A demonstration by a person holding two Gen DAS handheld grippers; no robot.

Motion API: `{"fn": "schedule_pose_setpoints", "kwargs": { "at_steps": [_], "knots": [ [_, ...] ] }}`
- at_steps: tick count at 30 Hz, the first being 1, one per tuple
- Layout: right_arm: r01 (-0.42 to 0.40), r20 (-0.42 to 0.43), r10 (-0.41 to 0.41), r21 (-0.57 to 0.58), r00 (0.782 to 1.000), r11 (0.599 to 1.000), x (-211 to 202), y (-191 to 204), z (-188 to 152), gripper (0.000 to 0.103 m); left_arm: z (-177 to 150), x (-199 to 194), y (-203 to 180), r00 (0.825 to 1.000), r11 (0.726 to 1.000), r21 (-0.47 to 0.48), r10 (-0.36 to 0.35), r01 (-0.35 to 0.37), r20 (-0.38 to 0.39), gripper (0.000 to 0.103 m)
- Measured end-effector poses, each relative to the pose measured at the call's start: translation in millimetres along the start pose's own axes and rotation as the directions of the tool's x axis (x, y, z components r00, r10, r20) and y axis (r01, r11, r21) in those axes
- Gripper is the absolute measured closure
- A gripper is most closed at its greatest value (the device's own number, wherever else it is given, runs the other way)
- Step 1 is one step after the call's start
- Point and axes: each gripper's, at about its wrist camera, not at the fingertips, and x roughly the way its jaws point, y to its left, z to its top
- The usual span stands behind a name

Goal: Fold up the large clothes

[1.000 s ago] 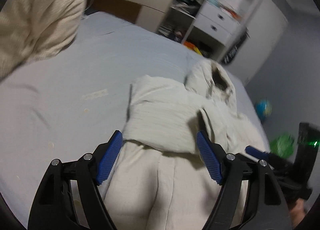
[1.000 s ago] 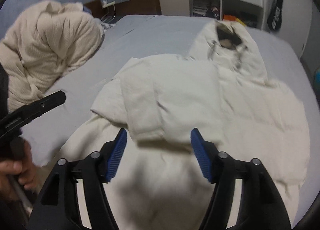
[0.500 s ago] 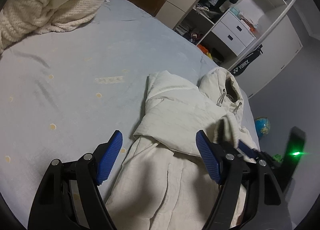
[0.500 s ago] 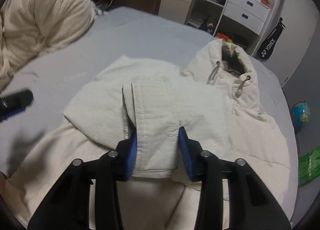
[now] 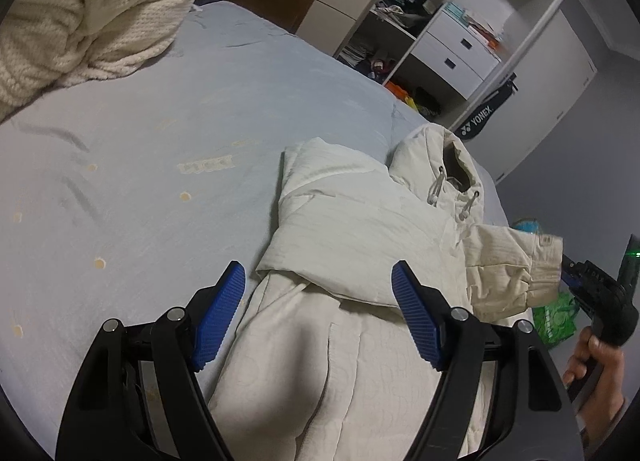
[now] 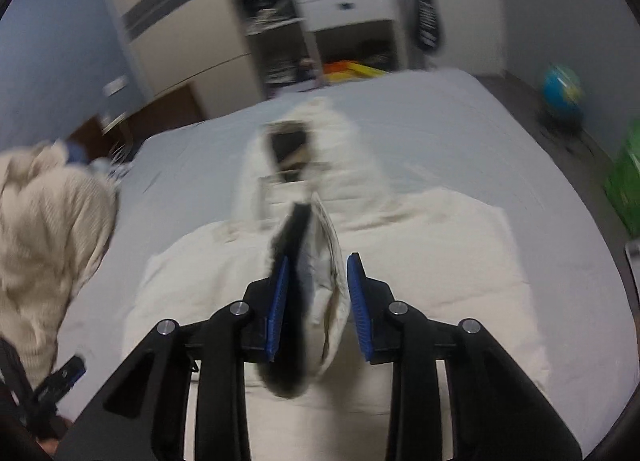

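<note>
The left tool (image 5: 318,317) stood wide open at the bottom of its frame, pads clear of any cloth. The right tool (image 6: 316,307) had just been closing, its jaws pinching a sleeve (image 6: 320,281). A hand (image 5: 596,361) gripped its handle at lower right.

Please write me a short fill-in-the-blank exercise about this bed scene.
1. The jacket lies on a ____ bed sheet.
2. The right tongs are shut on the jacket's ____.
3. The left tongs are ____, holding nothing.
4. The knitted blanket is ____ in colour.

Missing words: blue; sleeve; open; cream
</note>
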Motion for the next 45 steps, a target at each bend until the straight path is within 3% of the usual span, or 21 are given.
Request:
{"fn": "schedule_pose_setpoints", "kwargs": {
  "at_steps": [5, 9, 15, 19, 21, 27, 32, 38, 42, 45],
  "knots": [
    [0.081, -0.008, -0.081, 0.155, 0.997, 0.985, -4.1, -83.6, 3.1, 0.075, -1.3, 2.4, -8.5, 1.0, 0.999, 0.042, 0.001, -0.001, -0.006, 0.031],
    [0.107, 0.003, -0.109, 0.199, 0.994, 0.974, -11.2, -115.0, -1.0, 0.075, -5.0, 7.0, -17.0, 1.0, 0.997, 0.081, 0.008, -0.006, -0.019, 0.031],
    [0.007, -0.032, -0.002, 0.154, 0.999, 0.988, 2.9, -115.8, -0.6, 0.074, -7.7, 15.5, -41.6, 0.999, 0.983, 0.185, 0.005, 0.005, -0.053, 0.031],
    [-0.11, -0.07, 0.121, 0.137, 0.99, 0.984, 21.0, -103.9, 9.6, 0.053, -6.8, 36.5, -68.0, 0.993, 0.964, 0.262, -0.005, 0.036, -0.118, 0.031],
    [-0.175, -0.081, 0.187, 0.135, 0.979, 0.975, 32.1, -97.9, 21.4, 0.052, -3.2, 51.5, -81.2, 0.99, 0.953, 0.299, 0.002, 0.04, -0.139, 0.031],
    [-0.261, -0.107, 0.281, 0.167, 0.954, 0.951, 80.0, -87.7, 75.5, 0.052, 16.5, 106.6, -111.5, 0.989, 0.936, 0.346, -0.01, 0.061, -0.149, 0.031],
    [-0.301, -0.144, 0.328, 0.18, 0.934, 0.937, 135.5, -81.6, 118.4, 0.052, 15.4, 139.8, -112.4, 0.992, 0.937, 0.341, -0.034, 0.073, -0.118, 0.031],
    [-0.304, -0.245, 0.339, 0.169, 0.908, 0.938, 219.2, -76.5, 156.6, 0.049, 6.5, 153.6, -107.7, 0.992, 0.904, 0.414, -0.075, 0.109, -0.097, 0.03],
    [-0.329, -0.302, 0.36, 0.15, 0.883, 0.932, 272.9, -71.3, 171.0, 0.049, 6.2, 167.5, -97.0, 0.987, 0.913, 0.383, -0.1, 0.141, -0.125, 0.03],
    [-0.308, -0.326, 0.326, 0.105, 0.888, 0.945, 300.7, -67.0, 176.6, 0.043, 4.7, 171.6, -101.4, 0.989, 0.902, 0.412, -0.089, 0.131, -0.118, 0.027]
  ]
}}
